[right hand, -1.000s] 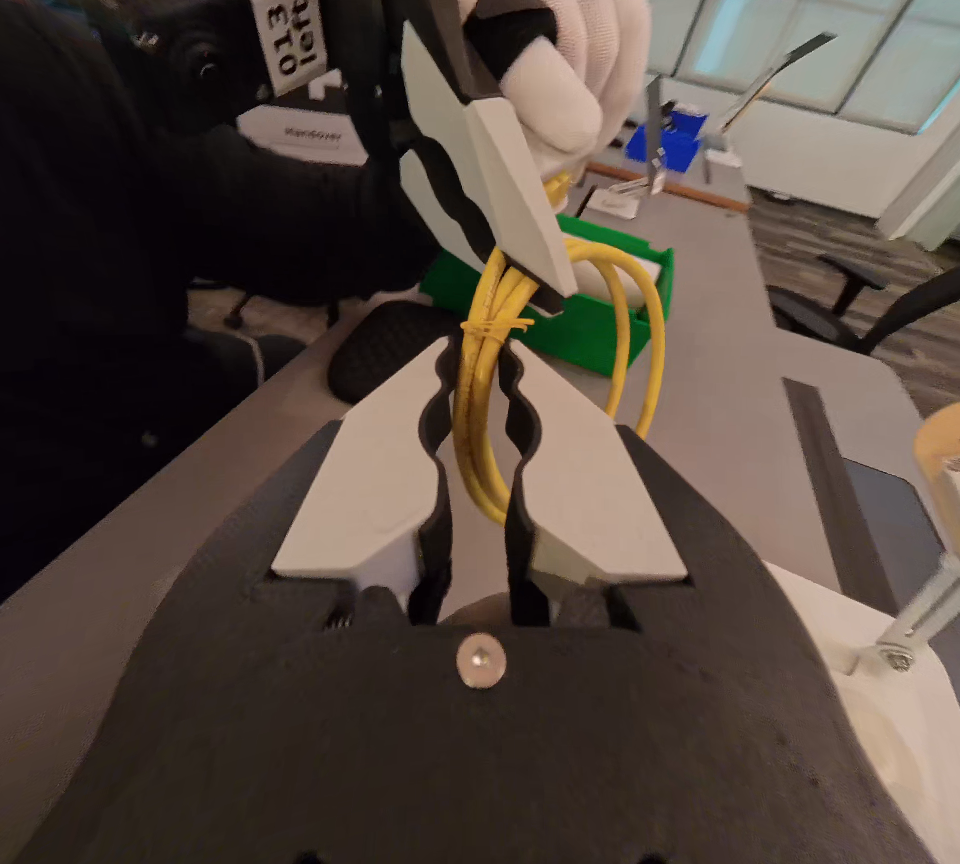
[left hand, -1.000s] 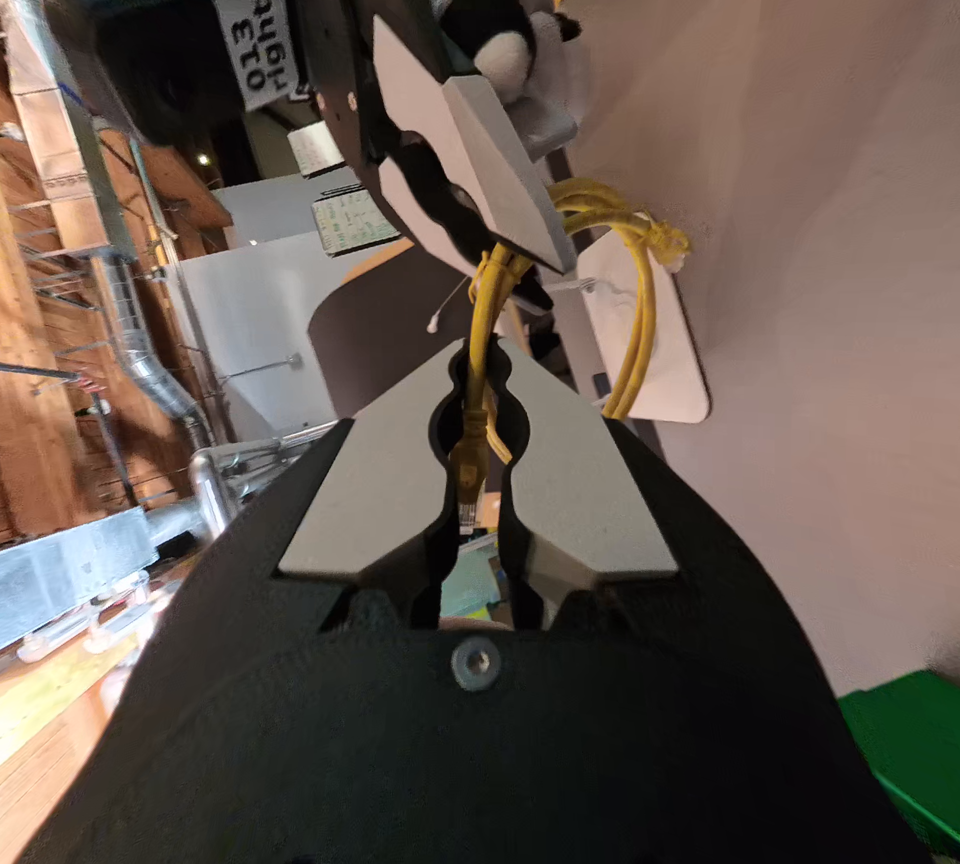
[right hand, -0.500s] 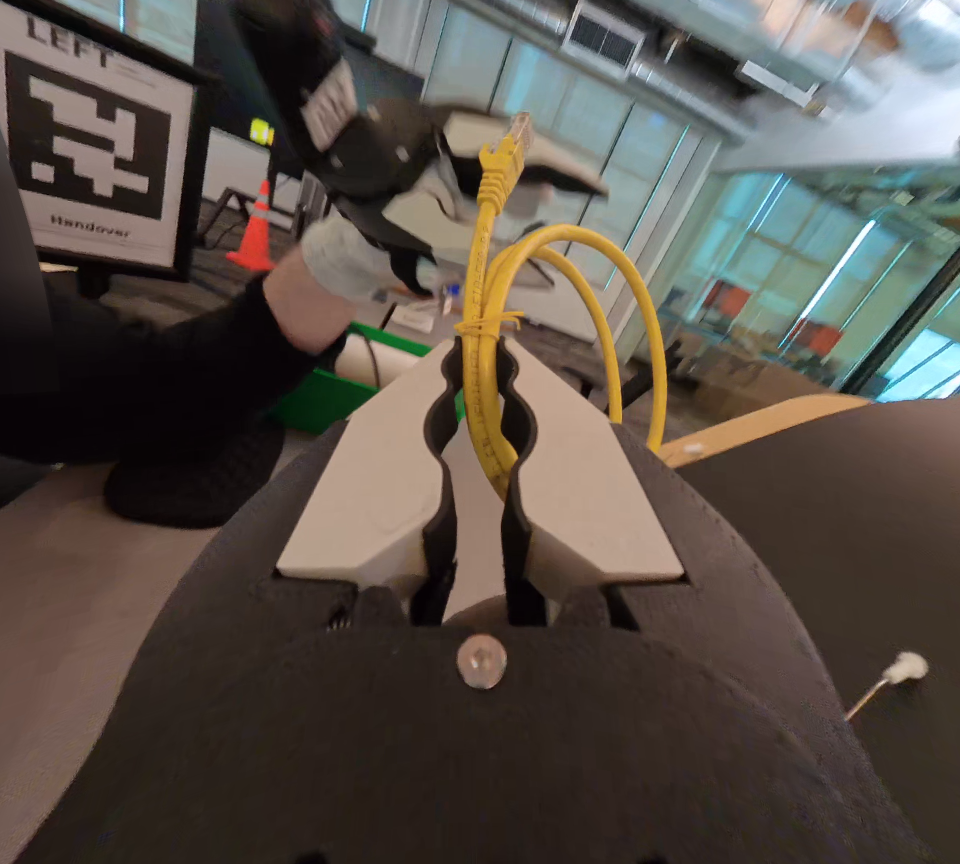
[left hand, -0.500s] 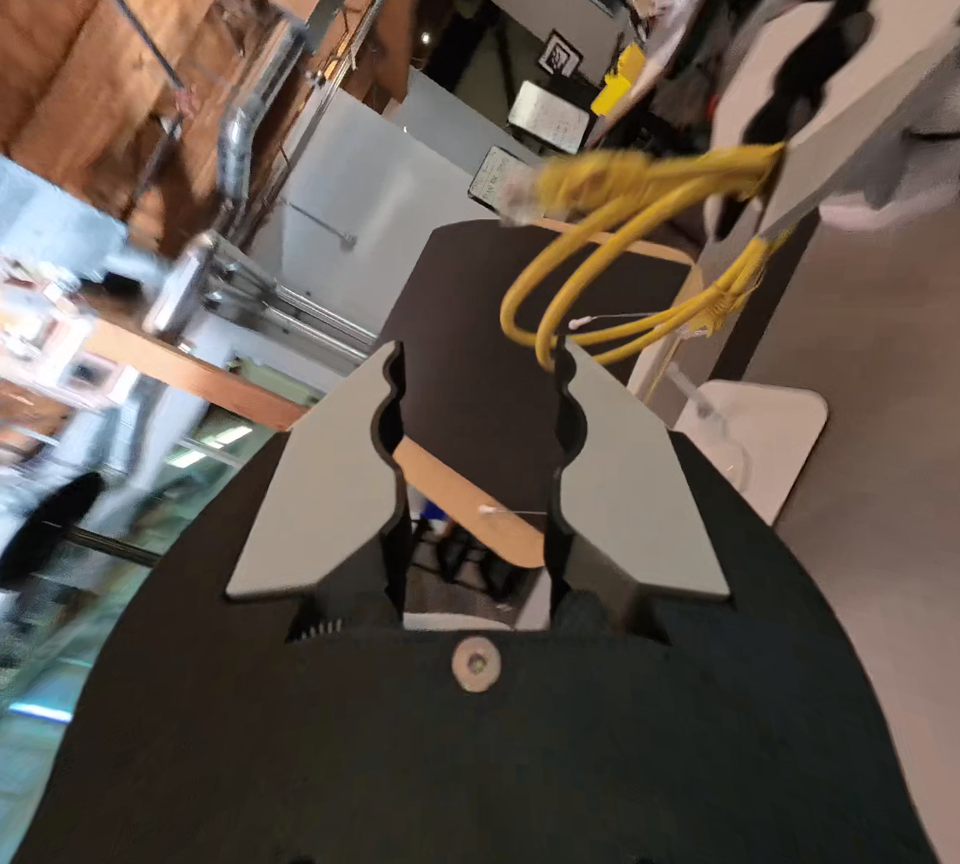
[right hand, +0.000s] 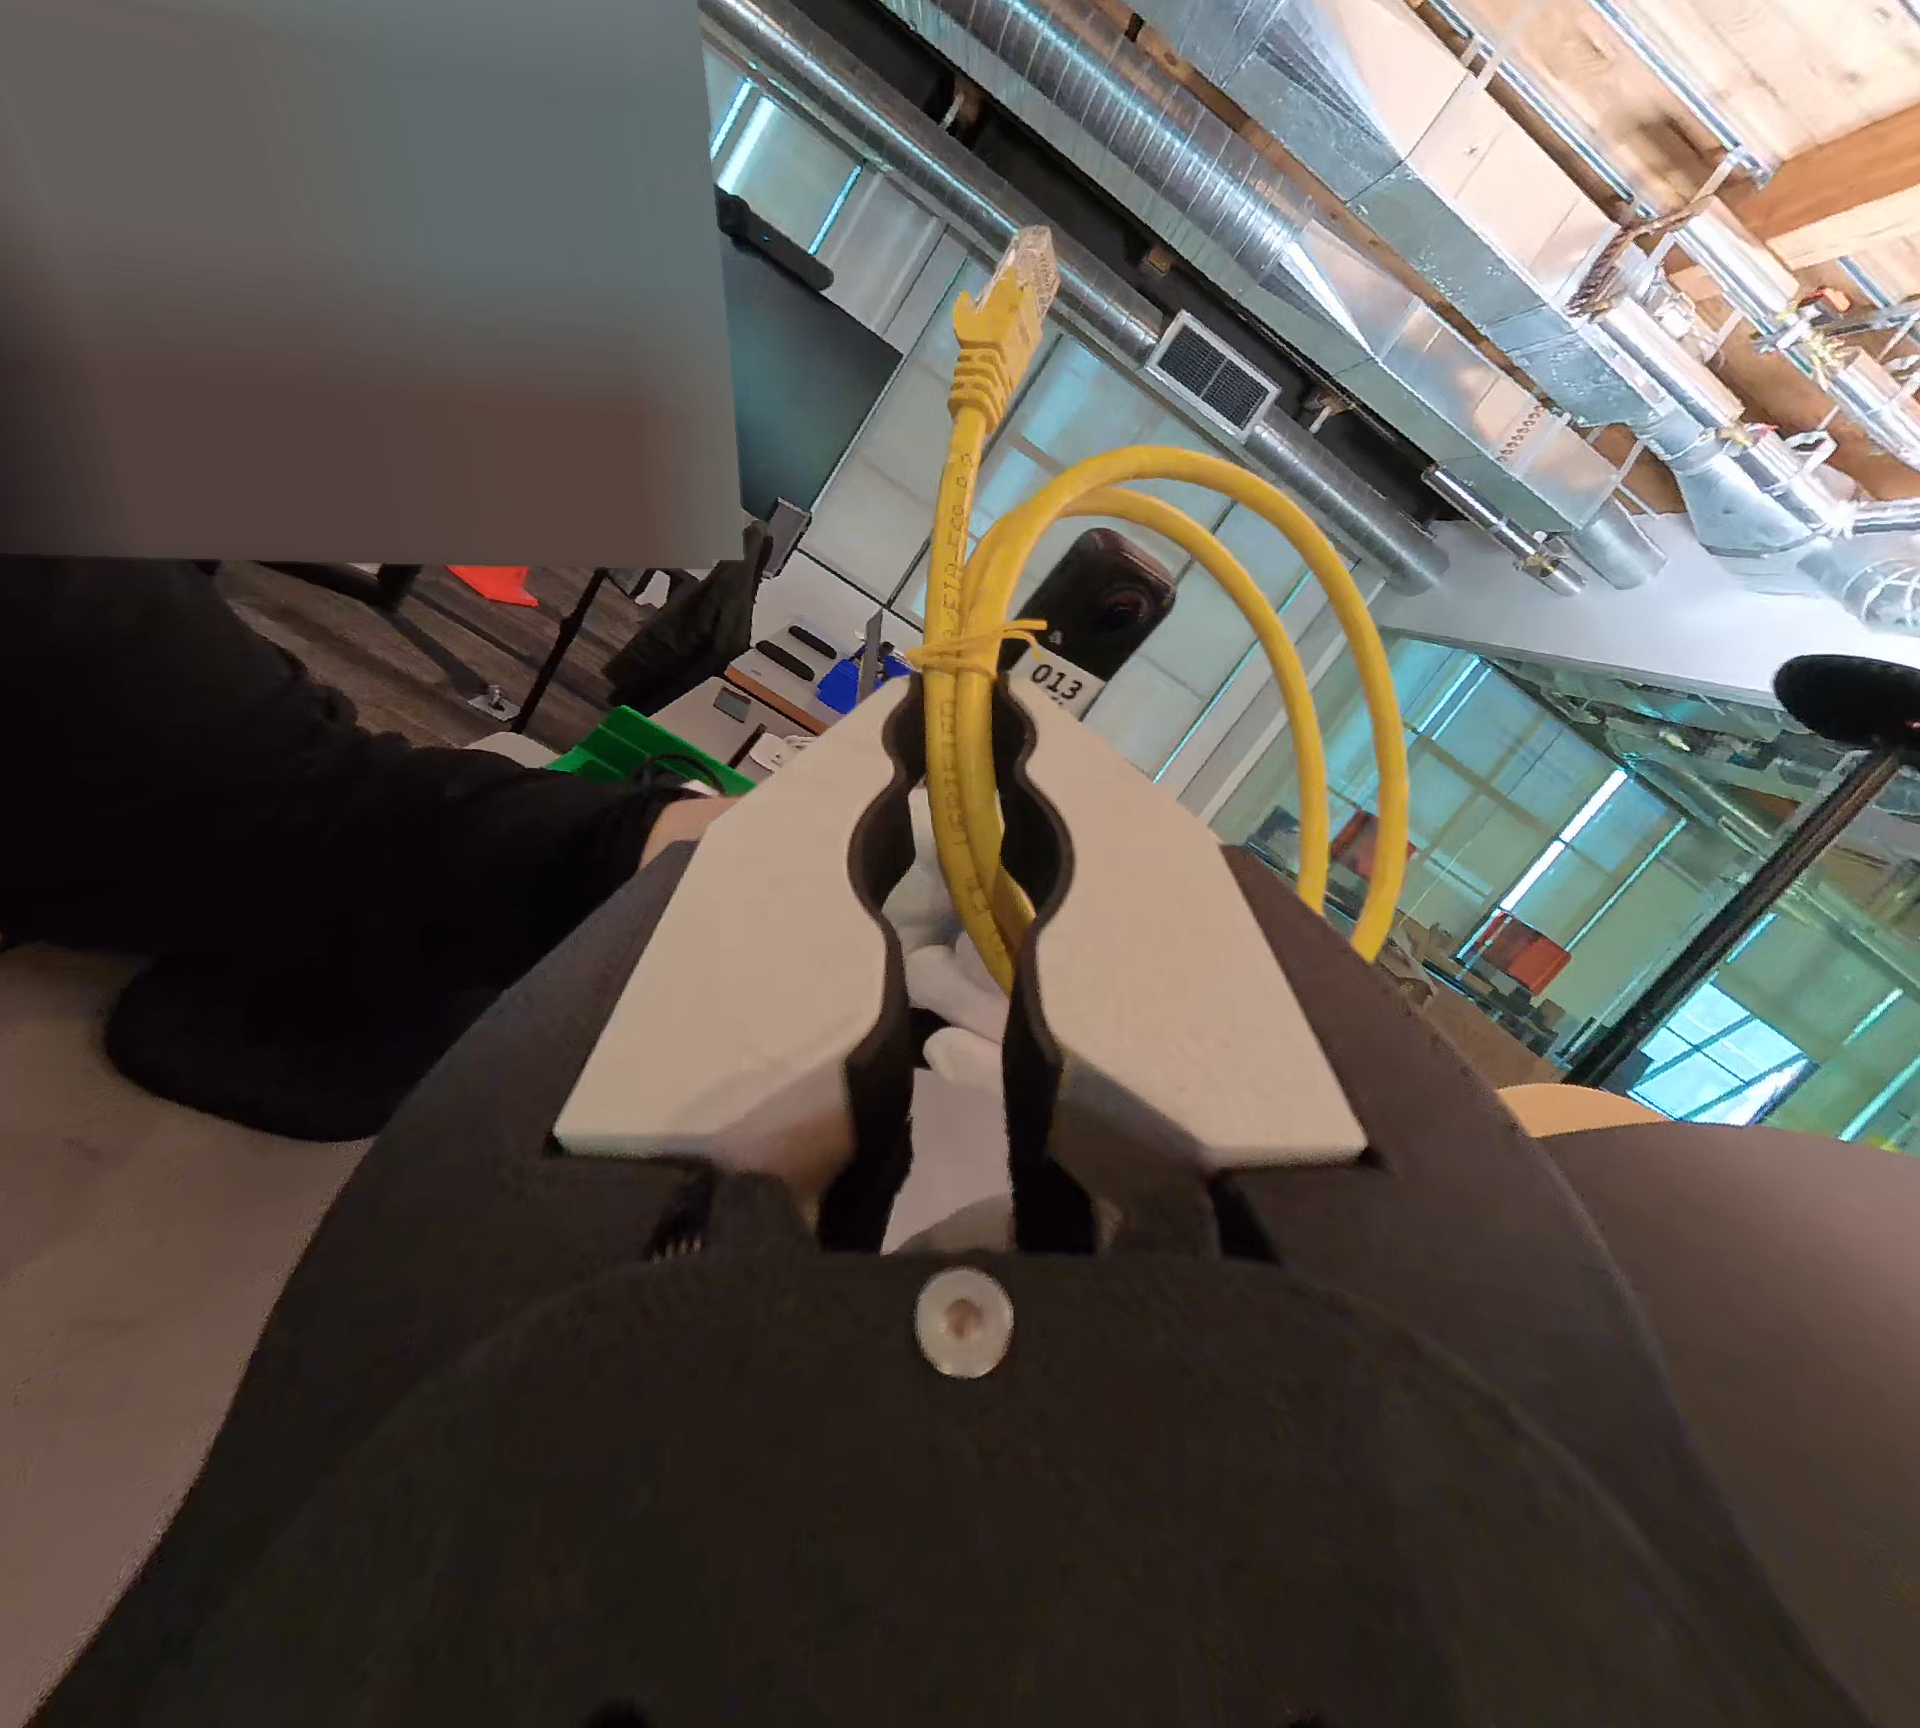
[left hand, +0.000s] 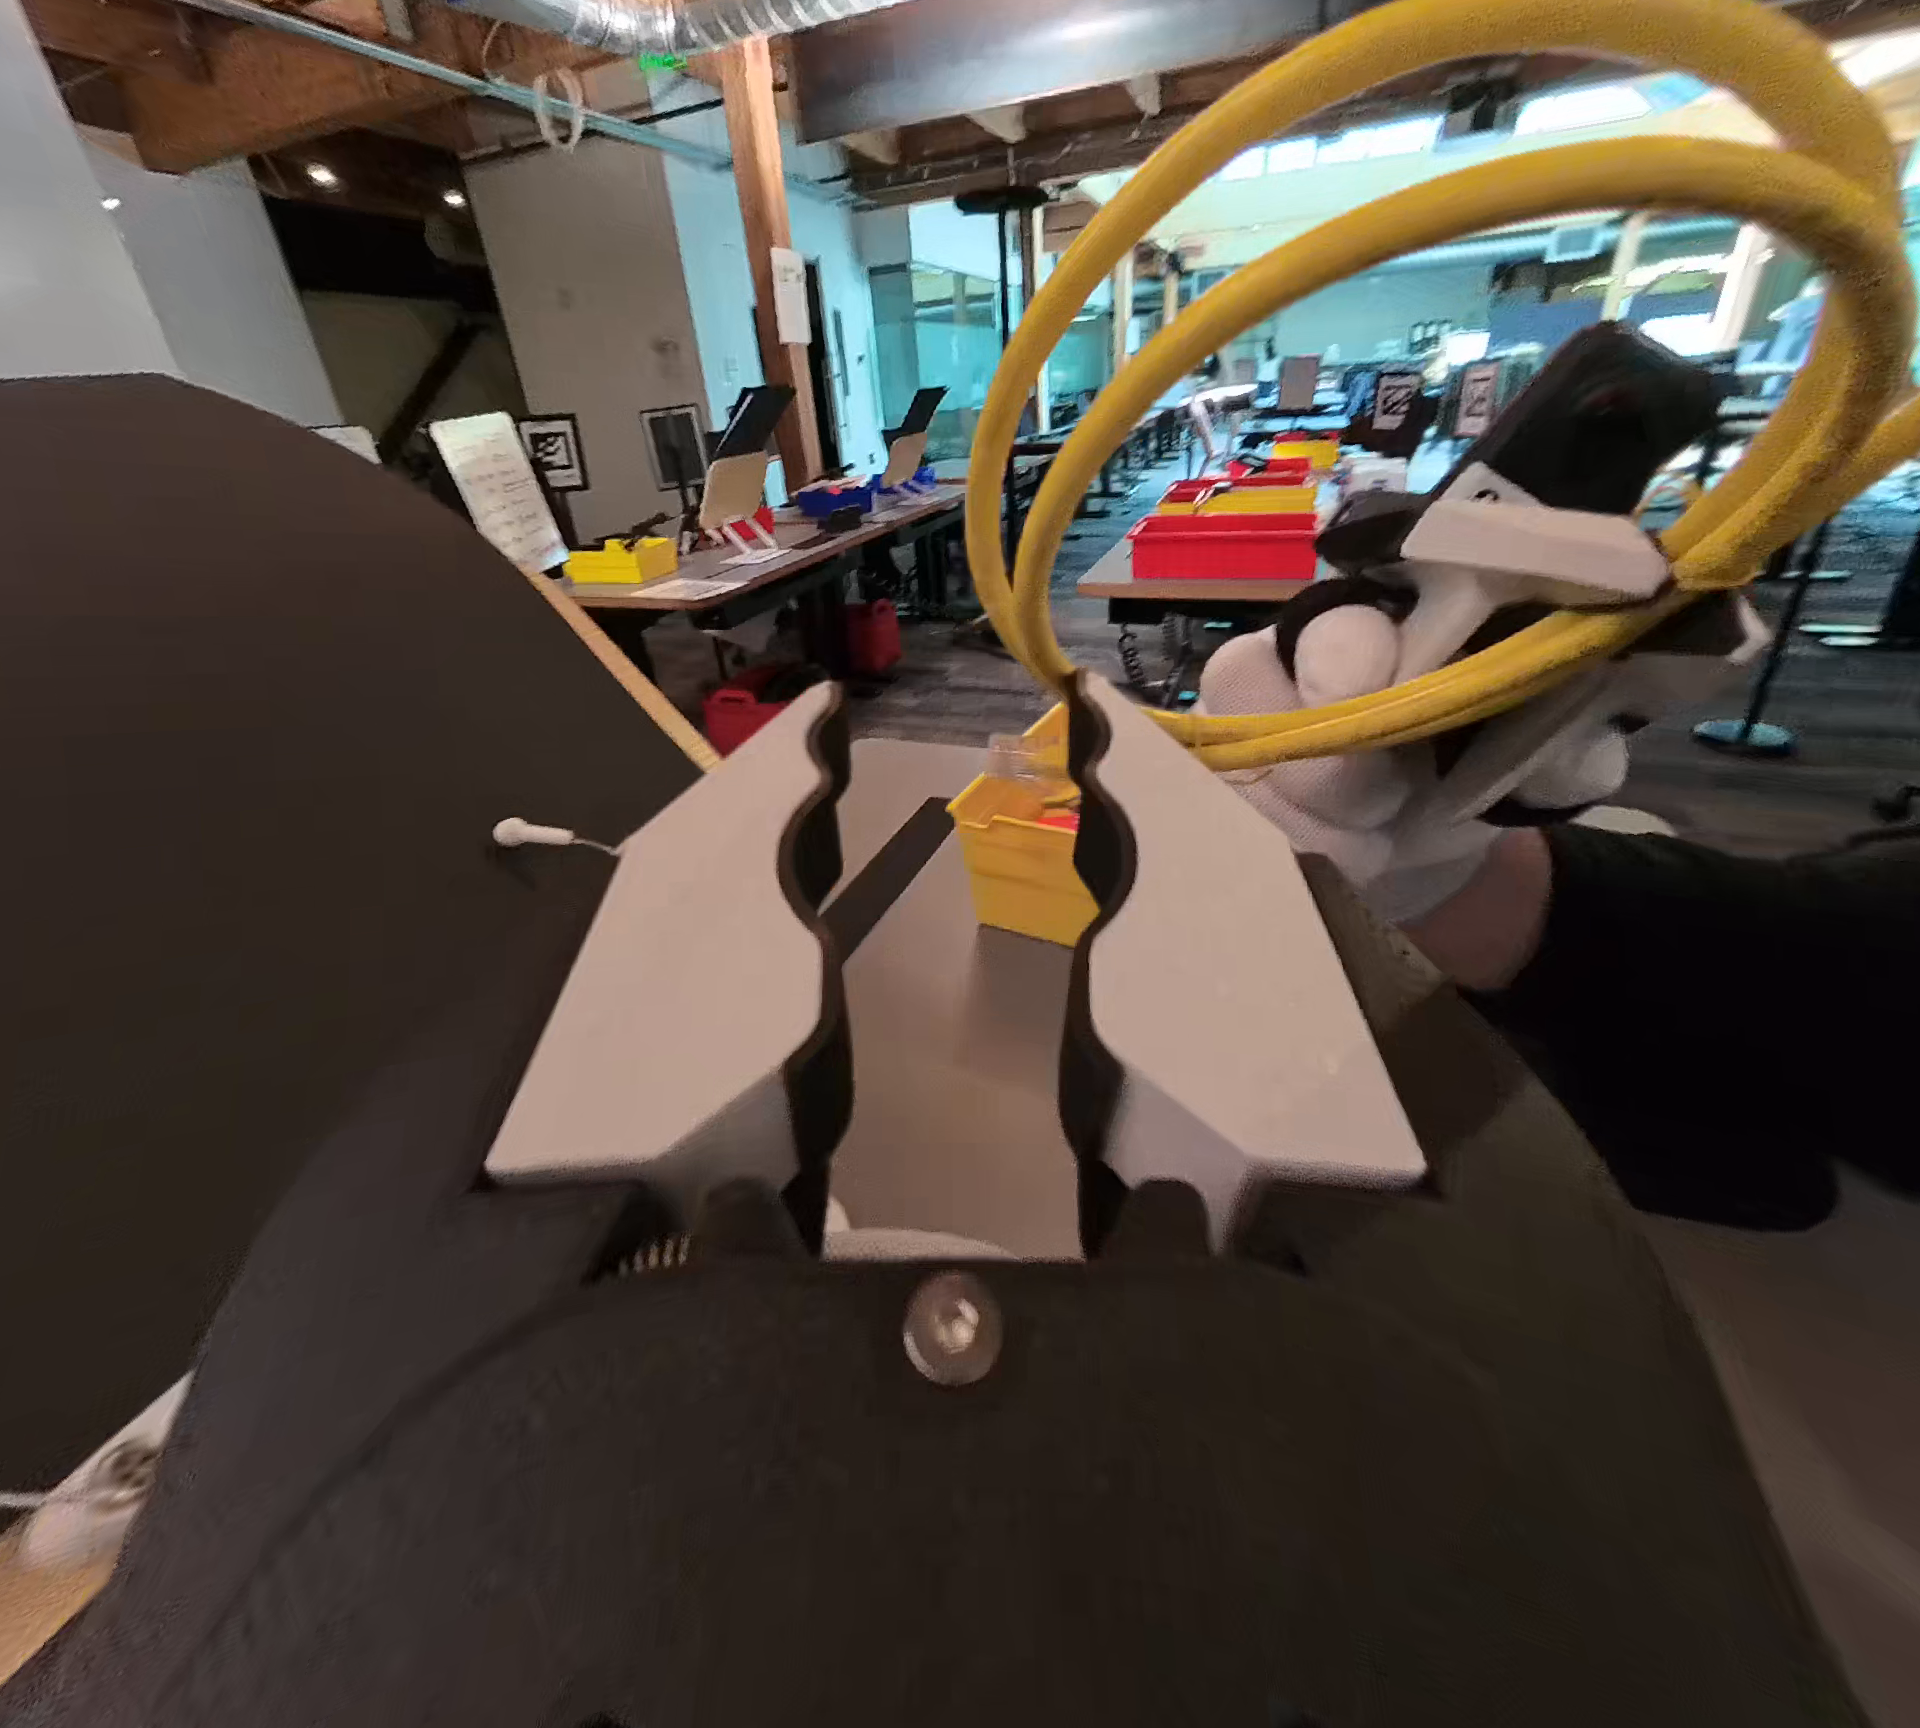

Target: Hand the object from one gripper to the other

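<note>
Between right fingers (right hand: 769,930) only now: cable (right hand: 961,805).

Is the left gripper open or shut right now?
Open. The left gripper has a clear gap between its jaws, empty; the yellow cable sits in the right gripper.

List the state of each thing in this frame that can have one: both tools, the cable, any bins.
left tool: open, nothing between its fingers.
right tool: shut on the yellow cable.
yellow cable: coiled, bound with a tie, held off the table, one plug pointing up.
yellow bin: on the table beyond the left tool, something red inside.
green bin: mostly hidden, contents unclear.
</note>
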Tool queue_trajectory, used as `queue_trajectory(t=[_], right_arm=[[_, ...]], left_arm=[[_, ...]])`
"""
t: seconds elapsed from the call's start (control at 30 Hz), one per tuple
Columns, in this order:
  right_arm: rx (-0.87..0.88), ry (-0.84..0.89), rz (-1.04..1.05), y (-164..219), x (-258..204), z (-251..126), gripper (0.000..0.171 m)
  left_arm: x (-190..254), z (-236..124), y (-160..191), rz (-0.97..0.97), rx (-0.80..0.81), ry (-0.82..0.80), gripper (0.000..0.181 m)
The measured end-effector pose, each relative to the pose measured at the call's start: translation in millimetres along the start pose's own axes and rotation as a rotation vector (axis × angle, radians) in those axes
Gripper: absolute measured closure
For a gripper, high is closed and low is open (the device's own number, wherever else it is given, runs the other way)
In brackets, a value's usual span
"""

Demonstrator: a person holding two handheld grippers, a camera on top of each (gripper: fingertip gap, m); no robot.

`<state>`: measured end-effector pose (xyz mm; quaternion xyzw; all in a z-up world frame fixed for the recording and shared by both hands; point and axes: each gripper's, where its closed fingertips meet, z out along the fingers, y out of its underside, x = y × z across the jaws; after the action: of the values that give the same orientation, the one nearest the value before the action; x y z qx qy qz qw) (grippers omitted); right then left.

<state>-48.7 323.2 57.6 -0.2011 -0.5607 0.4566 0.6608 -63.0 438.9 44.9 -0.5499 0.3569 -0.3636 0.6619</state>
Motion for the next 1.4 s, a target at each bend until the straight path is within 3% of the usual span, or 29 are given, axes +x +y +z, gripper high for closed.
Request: queue_trajectory(t=[0.13,0.23,0.4,0.47,0.57,0.67,0.9,0.93,1.0,1.1,1.27,1.4], right_arm=[[-0.034,0.006,-0.05,5,-3,3,0.163],[-0.05,0.039,-0.093,5,-1,4,0.162],[-0.128,0.039,-0.2,16,-11,13,0.163],[-0.155,0.032,-0.226,22,-15,17,0.162],[-0.18,0.022,-0.251,29,-20,20,0.162],[-0.17,0.016,-0.242,30,-23,22,0.163],[-0.21,0.026,-0.256,40,-25,26,0.161],[-0.231,0.025,-0.248,44,-23,25,0.154],[-0.284,0.022,-0.252,50,-20,23,0.131],[-0.456,0.005,-0.327,64,-16,15,0.119],[-0.701,-0.031,-0.242,73,-10,-11,0.126],[-0.56,-0.001,0.025,45,3,-18,0.128]], left_arm=[[6,-2,-4,-0.029,0.042,0.053,0.136],[12,-8,-10,-0.055,0.109,0.133,0.115],[19,-11,-15,-0.048,0.188,0.19,0.112],[14,-11,-17,0.021,0.207,0.116,0.134],[18,-11,-18,0.026,0.2,0.13,0.145],[16,-13,-19,0.04,0.2,0.111,0.17],[8,-15,-21,0.118,0.181,0.026,0.177],[6,-17,-23,0.146,0.172,0.003,0.178],[-5,-22,-26,0.243,0.137,-0.101,0.178],[-16,-30,-24,0.483,0.02,-0.243,0.178],[-25,-47,-35,1.006,-0.17,-0.512,0.178],[-16,-48,-44,1.324,-0.256,-0.629,0.178]])
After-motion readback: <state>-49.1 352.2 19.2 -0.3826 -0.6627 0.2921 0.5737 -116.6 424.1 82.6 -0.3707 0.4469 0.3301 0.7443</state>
